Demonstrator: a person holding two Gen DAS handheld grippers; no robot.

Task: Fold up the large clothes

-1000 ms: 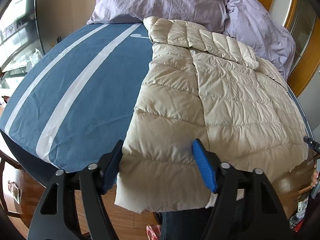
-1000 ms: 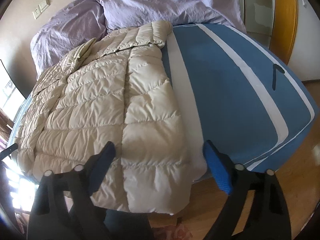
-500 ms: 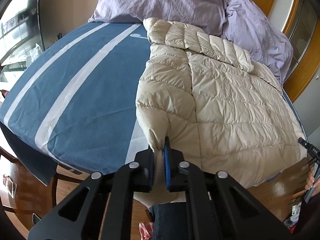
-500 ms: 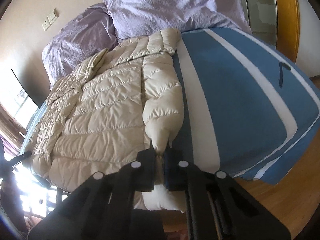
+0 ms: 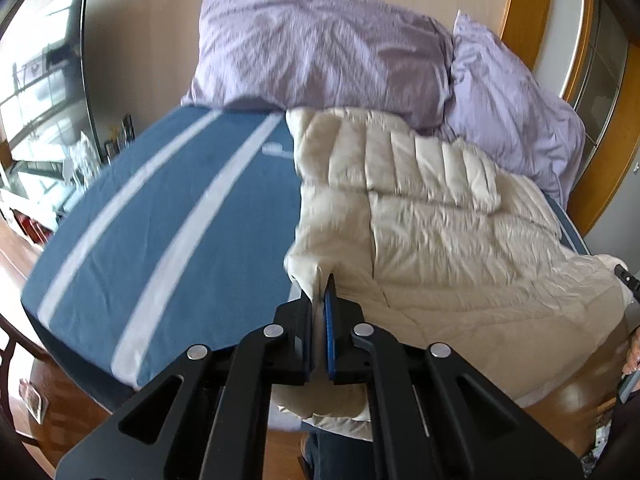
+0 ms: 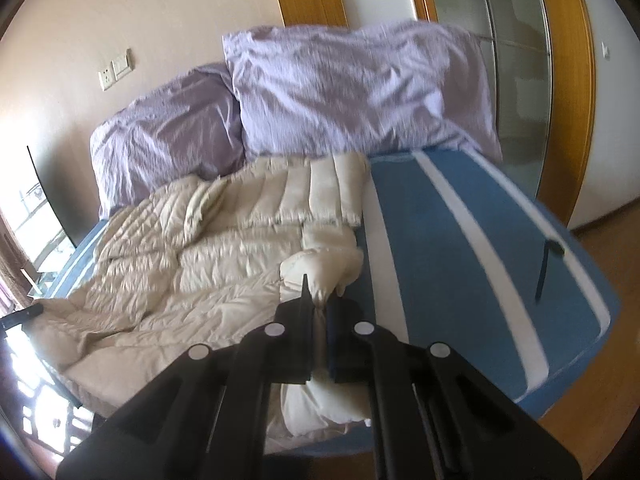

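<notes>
Both wrist views look down the bed (image 5: pixel 160 216) toward shared pillows (image 6: pixel 352 88).

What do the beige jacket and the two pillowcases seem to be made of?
Beige jacket: probably thin, slightly shiny synthetic shell over down-like filling, judging by its puffy stitched channels. Pillowcases: likely matte woven cotton in lilac, since they are finely wrinkled all over.

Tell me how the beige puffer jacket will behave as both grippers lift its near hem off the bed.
The puffer jacket is probably floppy: it bunches where the left gripper and right gripper pinch it and sags between them. It looks light for its bulk, given the puffy quilted padding. Its smooth shell may slide easily over the blue striped sheet.
</notes>
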